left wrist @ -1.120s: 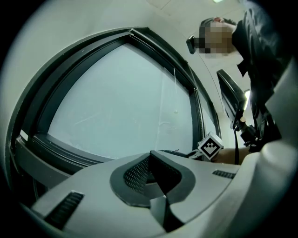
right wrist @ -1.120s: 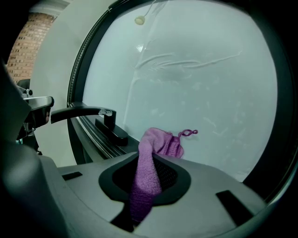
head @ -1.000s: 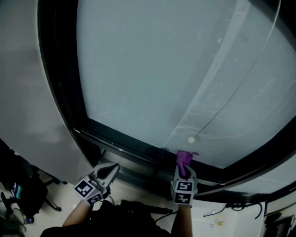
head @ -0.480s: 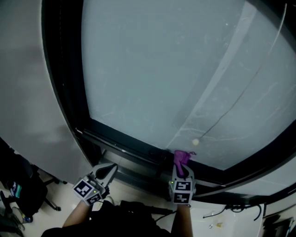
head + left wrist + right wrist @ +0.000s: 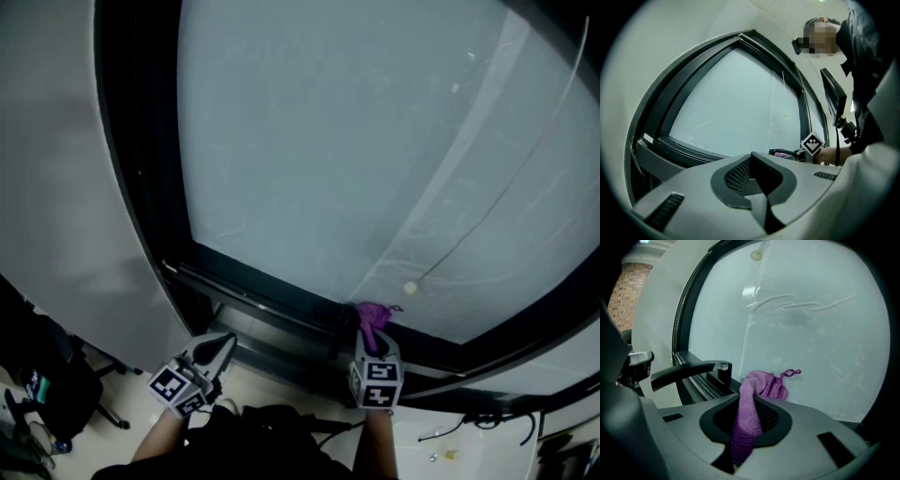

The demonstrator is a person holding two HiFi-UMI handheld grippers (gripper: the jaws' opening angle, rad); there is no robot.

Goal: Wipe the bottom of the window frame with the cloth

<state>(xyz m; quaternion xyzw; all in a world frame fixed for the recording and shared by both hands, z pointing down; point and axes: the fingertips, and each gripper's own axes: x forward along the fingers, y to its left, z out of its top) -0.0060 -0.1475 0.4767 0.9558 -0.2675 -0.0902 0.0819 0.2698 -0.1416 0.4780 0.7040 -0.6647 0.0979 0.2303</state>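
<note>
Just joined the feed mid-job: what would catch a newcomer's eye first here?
The purple knitted cloth stands out, clamped in the right gripper at the dark bottom window frame, low and right of centre in the head view. Above it, the large pale frosted window pane fills most of that view. The left gripper hangs shut and empty at lower left.
</note>
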